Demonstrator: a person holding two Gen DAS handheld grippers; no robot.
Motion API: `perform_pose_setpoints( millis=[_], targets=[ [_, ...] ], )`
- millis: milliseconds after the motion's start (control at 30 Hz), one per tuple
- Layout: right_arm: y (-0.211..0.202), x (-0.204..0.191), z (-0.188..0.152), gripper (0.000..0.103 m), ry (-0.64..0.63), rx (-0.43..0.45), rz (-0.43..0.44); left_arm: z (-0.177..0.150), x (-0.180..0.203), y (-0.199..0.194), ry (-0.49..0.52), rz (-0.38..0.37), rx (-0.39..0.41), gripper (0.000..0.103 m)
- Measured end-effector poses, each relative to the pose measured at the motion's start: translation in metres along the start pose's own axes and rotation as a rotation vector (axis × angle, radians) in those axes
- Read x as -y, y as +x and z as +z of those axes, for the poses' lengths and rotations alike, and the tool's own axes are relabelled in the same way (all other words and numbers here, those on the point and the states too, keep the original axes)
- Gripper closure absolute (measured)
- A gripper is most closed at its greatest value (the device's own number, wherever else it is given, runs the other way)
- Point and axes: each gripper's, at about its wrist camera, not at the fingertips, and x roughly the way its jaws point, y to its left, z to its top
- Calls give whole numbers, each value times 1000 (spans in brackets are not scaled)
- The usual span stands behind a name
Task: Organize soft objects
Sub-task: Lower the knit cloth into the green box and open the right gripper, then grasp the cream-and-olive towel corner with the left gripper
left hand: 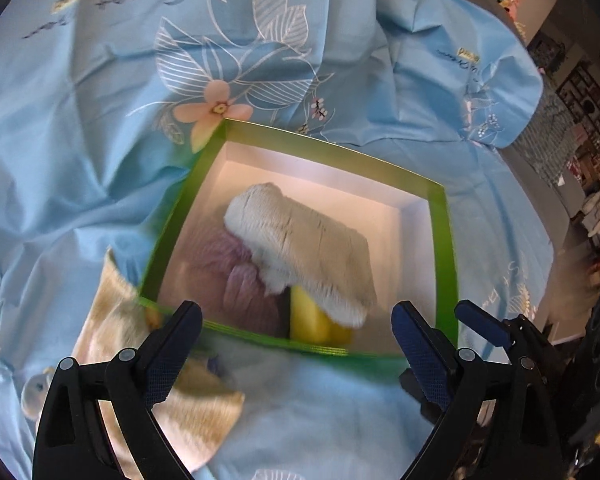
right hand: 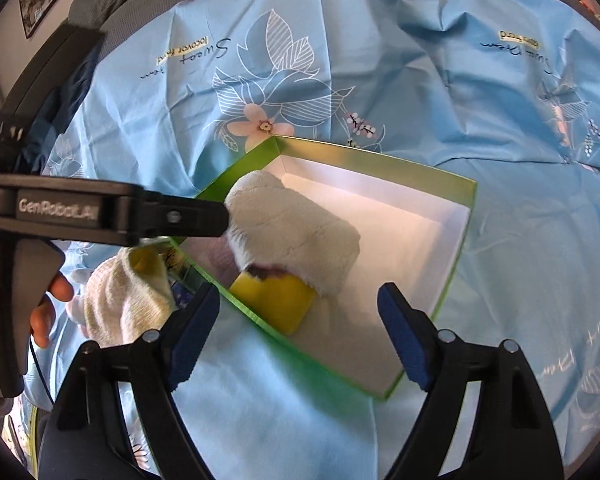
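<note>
inside green box (left hand: 440, 240), white towel (left hand: 300, 244) over purple cloth (left hand: 228, 268) and yellow sponge (left hand: 308, 316), both hand-held grippers wide, empty

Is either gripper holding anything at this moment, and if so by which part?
Nothing is held. The left gripper and right gripper both stand open with nothing between their pads. The white towel lies free in the green box.
</note>
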Motion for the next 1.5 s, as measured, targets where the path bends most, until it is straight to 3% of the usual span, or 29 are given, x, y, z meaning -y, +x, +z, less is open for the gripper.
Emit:
perform_pose_setpoints(
  millis=[233,467,633,833,967,1233,1433,1467,1500],
  targets=[
    [-30,-25,-30,21,-5,15,31,-48,-34,-59,-26,-43,53,7],
    [-33,-64,-59,19,-64,-22,104,-115,-116,-96,-131,84,66,7],
    [-19,-92,-74,19,-107,-63,150,-168,-155,-90,-195,90,24,7],
    [2,-116,-75,19,-122,-105,180,-220,-152,-54,-108,159,-69,7],
    [14,-130,-62,19,-150,-101,173,-224,-131,-36,-10,244,-95,7],
    [54,-136,-18,19,-123,-108,172,-208,-108,-17,50,253,-103,7],
    [82,-136,-2,23,-93,-155,242,-205,-96,-5,107,260,-119,8],
    [85,-136,-2,25,-90,-162,247,-206,-96,-4,109,256,-118,10],
    [88,-136,-1,30,-87,-169,255,-205,-95,-2,114,256,-120,19]
  ],
)
